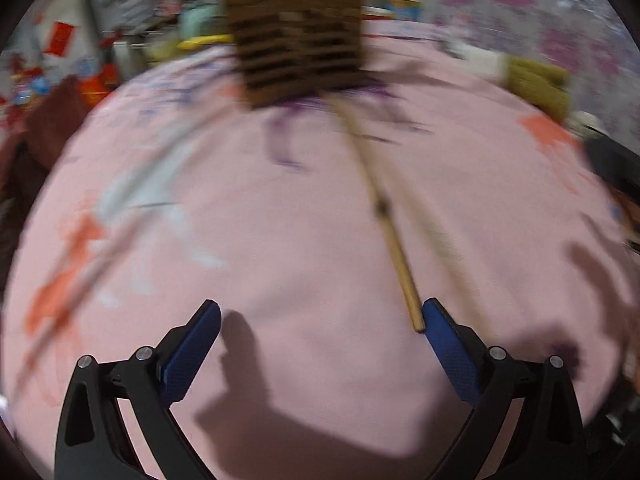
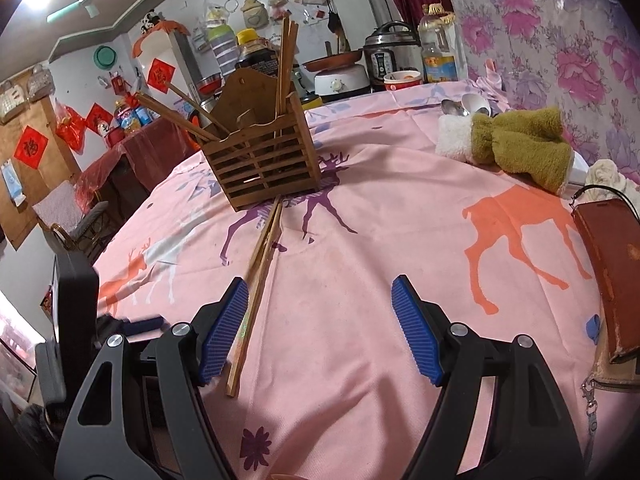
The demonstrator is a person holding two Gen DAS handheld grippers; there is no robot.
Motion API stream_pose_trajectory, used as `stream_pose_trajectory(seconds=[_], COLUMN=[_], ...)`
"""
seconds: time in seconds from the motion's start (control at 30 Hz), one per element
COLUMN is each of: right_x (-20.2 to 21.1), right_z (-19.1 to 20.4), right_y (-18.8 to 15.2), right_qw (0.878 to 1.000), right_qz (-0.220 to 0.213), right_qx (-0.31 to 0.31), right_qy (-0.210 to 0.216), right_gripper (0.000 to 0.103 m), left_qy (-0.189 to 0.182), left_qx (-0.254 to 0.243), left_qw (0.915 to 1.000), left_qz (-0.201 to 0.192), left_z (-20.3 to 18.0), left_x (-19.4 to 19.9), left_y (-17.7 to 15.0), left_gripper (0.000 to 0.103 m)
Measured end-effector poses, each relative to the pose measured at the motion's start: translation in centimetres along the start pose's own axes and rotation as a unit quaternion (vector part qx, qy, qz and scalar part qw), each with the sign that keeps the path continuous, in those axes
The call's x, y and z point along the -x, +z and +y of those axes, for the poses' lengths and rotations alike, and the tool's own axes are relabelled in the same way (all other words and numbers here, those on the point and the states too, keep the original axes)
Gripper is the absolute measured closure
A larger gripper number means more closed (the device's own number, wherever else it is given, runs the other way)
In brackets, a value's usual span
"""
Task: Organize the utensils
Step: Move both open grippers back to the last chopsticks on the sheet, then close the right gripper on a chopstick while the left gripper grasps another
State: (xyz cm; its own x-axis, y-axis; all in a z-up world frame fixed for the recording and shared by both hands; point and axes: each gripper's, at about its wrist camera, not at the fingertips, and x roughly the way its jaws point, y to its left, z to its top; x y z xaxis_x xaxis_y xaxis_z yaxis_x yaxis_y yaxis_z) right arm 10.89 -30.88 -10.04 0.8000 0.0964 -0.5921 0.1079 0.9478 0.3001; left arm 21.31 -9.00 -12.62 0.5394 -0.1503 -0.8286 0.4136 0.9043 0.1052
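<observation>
A slatted wooden utensil holder (image 2: 264,160) stands on the pink deer-print cloth (image 2: 360,220) with several chopsticks leaning in it. A loose pair of wooden chopsticks (image 2: 260,276) lies on the cloth, running from the holder's foot toward me. My right gripper (image 2: 320,284) is open and empty, and the pair passes just inside its left pad (image 2: 224,328). The left wrist view is blurred by motion. There the holder (image 1: 296,52) is at the top and the chopsticks (image 1: 394,248) end beside the right finger of my open, empty left gripper (image 1: 320,312).
A green and white towel (image 2: 520,148) and metal spoons (image 2: 460,108) lie at the far right of the cloth. A brown case (image 2: 612,280) rests at the right edge. Pots, bottles and a rice cooker (image 2: 392,56) crowd the counter behind the table.
</observation>
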Motion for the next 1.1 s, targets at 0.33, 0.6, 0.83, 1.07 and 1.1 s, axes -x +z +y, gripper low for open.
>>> stream_pose_trajectory(seconds=[0.33,0.6,0.83,1.07,1.1], right_x=[-0.4,-1.6,-2.4,-4.3,-4.3], right_z=[4.0,6.9,7.0,6.0,5.6], right_y=[-2.2,-4.6,-5.3,-5.6,-5.5], right_qw=[0.994,0.982,0.978,0.979,0.981], right_qz=[0.032,0.076,0.105,0.131,0.128], right_qx=[0.094,0.154,0.157,0.150,0.145], right_qy=[0.047,0.079,0.087,0.036,0.029], right_gripper=[0.030,0.036,0.056,0.094,0.096], left_qy=[0.040,0.043,0.042,0.043,0.045], left_qx=[0.119,0.122,0.123,0.123,0.121], left_qw=[0.9919,0.9913,0.9912,0.9912,0.9913], left_qz=[-0.019,-0.024,-0.026,-0.026,-0.026], left_z=[8.9,8.8,8.8,8.8,8.8], left_x=[1.1,1.2,1.2,1.2,1.2], left_y=[-3.8,-3.9,-4.0,-4.0,-4.0], left_gripper=[0.004,0.004,0.004,0.004,0.004])
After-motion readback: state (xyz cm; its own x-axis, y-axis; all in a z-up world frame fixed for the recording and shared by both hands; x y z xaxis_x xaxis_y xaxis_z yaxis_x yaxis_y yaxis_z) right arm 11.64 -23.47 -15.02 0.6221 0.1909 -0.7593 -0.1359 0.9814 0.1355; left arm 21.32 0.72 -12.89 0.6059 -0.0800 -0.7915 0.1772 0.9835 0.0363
